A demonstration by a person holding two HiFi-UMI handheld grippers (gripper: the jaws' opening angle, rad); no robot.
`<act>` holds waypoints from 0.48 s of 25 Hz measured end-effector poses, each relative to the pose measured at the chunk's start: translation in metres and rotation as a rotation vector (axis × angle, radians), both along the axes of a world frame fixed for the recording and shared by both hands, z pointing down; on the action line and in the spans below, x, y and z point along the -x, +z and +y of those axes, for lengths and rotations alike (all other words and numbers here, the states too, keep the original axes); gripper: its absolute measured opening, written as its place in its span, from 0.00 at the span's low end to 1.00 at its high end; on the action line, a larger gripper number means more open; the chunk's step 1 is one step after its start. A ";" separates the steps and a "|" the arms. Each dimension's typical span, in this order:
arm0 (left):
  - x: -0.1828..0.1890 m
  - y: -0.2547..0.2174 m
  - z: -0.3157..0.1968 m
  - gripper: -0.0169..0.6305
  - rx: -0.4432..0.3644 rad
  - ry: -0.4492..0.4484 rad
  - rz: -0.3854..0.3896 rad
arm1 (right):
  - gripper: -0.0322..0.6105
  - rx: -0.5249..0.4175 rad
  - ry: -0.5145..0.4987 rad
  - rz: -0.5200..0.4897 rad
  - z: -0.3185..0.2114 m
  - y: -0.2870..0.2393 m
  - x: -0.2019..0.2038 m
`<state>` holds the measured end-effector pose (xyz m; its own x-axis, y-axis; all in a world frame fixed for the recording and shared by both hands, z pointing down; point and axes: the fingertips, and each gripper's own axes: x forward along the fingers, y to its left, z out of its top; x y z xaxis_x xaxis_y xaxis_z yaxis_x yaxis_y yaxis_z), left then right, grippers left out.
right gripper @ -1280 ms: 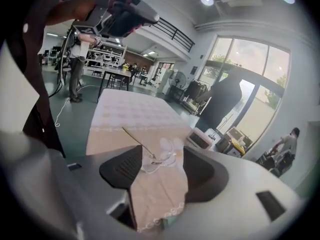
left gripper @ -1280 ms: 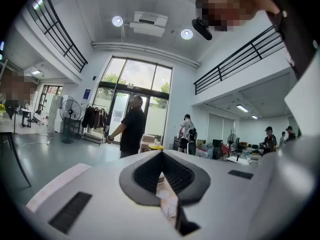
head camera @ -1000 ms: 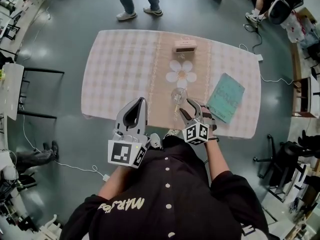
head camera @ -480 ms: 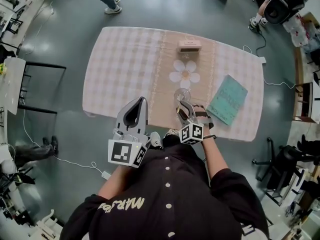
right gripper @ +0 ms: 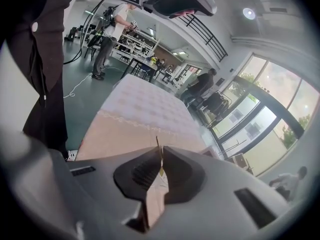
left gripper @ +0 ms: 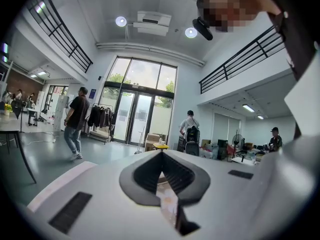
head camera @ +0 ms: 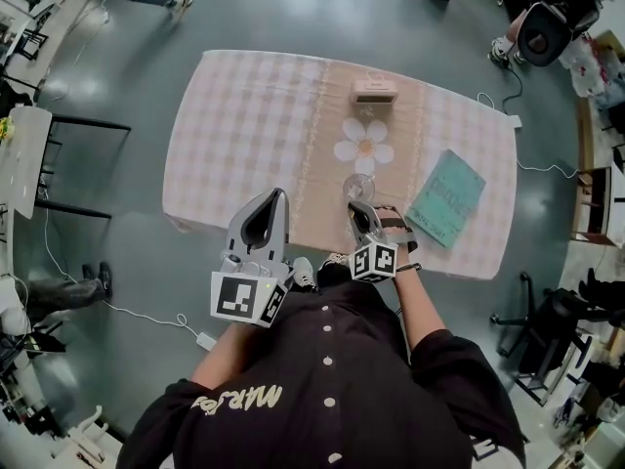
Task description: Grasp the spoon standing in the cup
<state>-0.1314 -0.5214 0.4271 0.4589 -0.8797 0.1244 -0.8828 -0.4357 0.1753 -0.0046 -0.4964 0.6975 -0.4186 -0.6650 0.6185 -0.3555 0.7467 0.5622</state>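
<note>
Between the dark ribbed pads of my right tongs (right gripper: 160, 156) stands the spoon (right gripper: 157, 140): a thin, flat, gold-coloured handle seen edge-on, its tip poking just above the jaw tips. These jaws have just been closing and now pinch that handle. In the head view the spoon's lower part is too small for me to make out. The cup (head camera: 357, 186), clear rounded glass, sits right at the tongs' tip on a plain tan runner (head camera: 317, 213). Just beyond it lies a white flower-shaped mat (head camera: 364, 146) with an orange centre. My left tongs (head camera: 274, 196) hang well to the cup's left over the pink checked cloth (head camera: 234, 125), jaws together with nothing between them.
</note>
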 end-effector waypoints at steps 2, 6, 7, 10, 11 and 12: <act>0.000 0.000 -0.001 0.04 -0.002 0.002 0.000 | 0.07 -0.003 0.000 -0.001 -0.001 -0.001 0.000; -0.001 -0.001 -0.002 0.04 -0.003 0.005 0.002 | 0.07 -0.010 0.011 0.010 -0.005 -0.002 -0.002; -0.001 -0.002 -0.002 0.04 -0.004 0.006 0.002 | 0.06 -0.014 0.018 0.010 -0.006 -0.005 -0.002; -0.001 -0.005 -0.003 0.04 -0.010 0.011 0.004 | 0.06 -0.014 0.060 -0.036 -0.011 -0.016 -0.005; -0.001 -0.006 -0.004 0.04 -0.012 0.012 0.005 | 0.06 -0.010 0.077 -0.056 -0.012 -0.020 -0.006; -0.001 -0.006 -0.004 0.04 -0.014 0.014 0.007 | 0.06 -0.007 0.093 -0.075 -0.014 -0.023 -0.007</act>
<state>-0.1305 -0.5254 0.4207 0.4716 -0.8750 0.1093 -0.8757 -0.4500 0.1752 0.0023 -0.5102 0.6740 -0.3999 -0.7074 0.5828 -0.4645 0.7046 0.5365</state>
